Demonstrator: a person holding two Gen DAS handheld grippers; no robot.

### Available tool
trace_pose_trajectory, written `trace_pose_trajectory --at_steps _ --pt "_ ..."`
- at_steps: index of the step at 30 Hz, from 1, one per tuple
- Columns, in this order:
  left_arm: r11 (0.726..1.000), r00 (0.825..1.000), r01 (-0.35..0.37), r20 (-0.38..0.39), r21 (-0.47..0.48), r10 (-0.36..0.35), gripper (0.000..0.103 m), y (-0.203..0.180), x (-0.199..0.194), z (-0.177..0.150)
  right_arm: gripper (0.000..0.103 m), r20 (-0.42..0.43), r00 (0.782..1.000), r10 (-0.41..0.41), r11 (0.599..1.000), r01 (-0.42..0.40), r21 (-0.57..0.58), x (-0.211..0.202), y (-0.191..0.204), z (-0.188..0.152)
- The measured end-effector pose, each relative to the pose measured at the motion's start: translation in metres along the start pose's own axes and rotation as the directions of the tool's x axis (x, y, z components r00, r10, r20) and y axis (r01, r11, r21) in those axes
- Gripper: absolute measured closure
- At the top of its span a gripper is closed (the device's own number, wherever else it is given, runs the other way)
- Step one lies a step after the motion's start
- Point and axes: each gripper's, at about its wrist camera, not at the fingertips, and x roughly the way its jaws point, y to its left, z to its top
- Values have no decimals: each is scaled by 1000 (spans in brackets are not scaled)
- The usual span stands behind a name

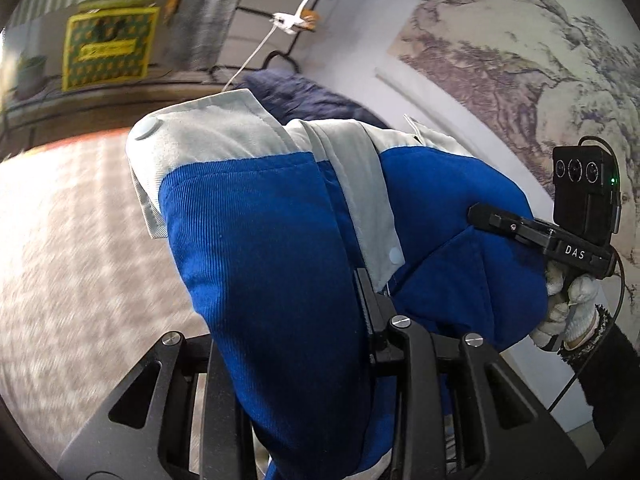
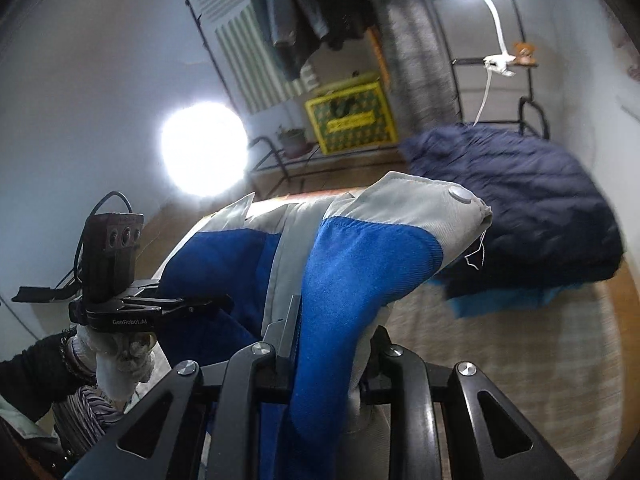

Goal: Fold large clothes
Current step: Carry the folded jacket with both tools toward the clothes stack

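Fabric of the blue and grey jacket hides the fingertips of the left gripper and the right gripper; each is clenched on a thick fold, lifted above the checked cloth. Beyond the jacket lies a soft, blurred navy garment.

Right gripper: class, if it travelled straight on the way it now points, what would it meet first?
Probably the dark navy garment lying beyond the blue and grey garment that the right gripper holds; depth is unclear.
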Motion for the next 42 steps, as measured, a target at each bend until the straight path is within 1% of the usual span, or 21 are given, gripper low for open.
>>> trace_pose_trajectory --at_steps 5,9,12,14,19,20,21,23,25,27,29,31,32,33,34,35,36,38,39,41,42 --pt "999 999 28 29 30 -29 75 -27 19 41 83 45 998 -46 999 47 -14 -24 -27 30" --pt "998 997 47 59 48 -50 75 -44 39 84 84 88 994 -68 997 70 -18 -40 -53 61" --pt "997 994 60 87 58 -65 75 -61 55 118 85 120 990 -77 996 80 -27 -50 -71 90" --pt "996 992 62 102 64 -69 75 -73 65 135 86 135 986 -97 993 104 -46 -52 -83 113" --pt "994 985 64 157 85 -77 75 -101 96 198 86 168 975 -148 985 162 -68 -48 -109 165" --pt "994 983 62 167 90 -76 75 -106 100 205 86 178 971 -159 982 175 -77 -47 -115 176" --pt "994 981 52 181 99 -70 75 -105 108 218 86 188 967 -171 978 190 -91 -44 -122 188" --pt "995 978 68 191 69 -80 75 -94 126 237 86 209 961 -181 975 203 -91 -38 -141 206" --pt "997 981 44 188 65 -55 75 -82 144 247 86 230 955 -185 975 209 -82 -23 -164 217" --pt "999 988 14 153 35 -19 75 -61 173 252 86 236 959 -160 984 175 -43 0 -194 218" --pt "1000 995 -3 98 -8 4 75 -40 197 251 86 211 965 -158 987 162 -1 29 -219 210" --pt "998 998 -19 53 -56 22 75 -16 217 246 80 163 973 -165 985 156 67 58 -249 195" --pt "998 999 -22 48 -64 25 75 -8 222 243 72 138 974 -180 980 165 109 70 -266 188" --pt "998 998 -24 48 -60 26 73 -3 224 240 65 125 970 -208 972 190 137 75 -276 183" --pt "998 998 -27 51 -57 30 71 1 225 237 63 115 965 -237 961 216 170 78 -289 177" --pt "998 998 -27 50 -61 30 70 6 227 235 59 104 964 -246 954 222 199 79 -301 171" --pt "997 998 -26 48 -68 29 67 10 228 233 53 94 962 -258 949 234 210 77 -308 166" --pt "997 998 -44 46 -60 46 63 11 230 232 41 60 947 -317 931 298 211 76 -320 160" --pt "997 997 -61 49 -49 63 60 10 231 231 38 39 933 -358 914 342 217 77 -324 158" --pt "996 995 -83 54 -32 84 56 6 234 231 37 6 914 -405 893 394 218 82 -329 154" --pt "995 994 -94 58 -29 96 54 6 235 230 37 -14 900 -437 879 430 208 87 -329 153"
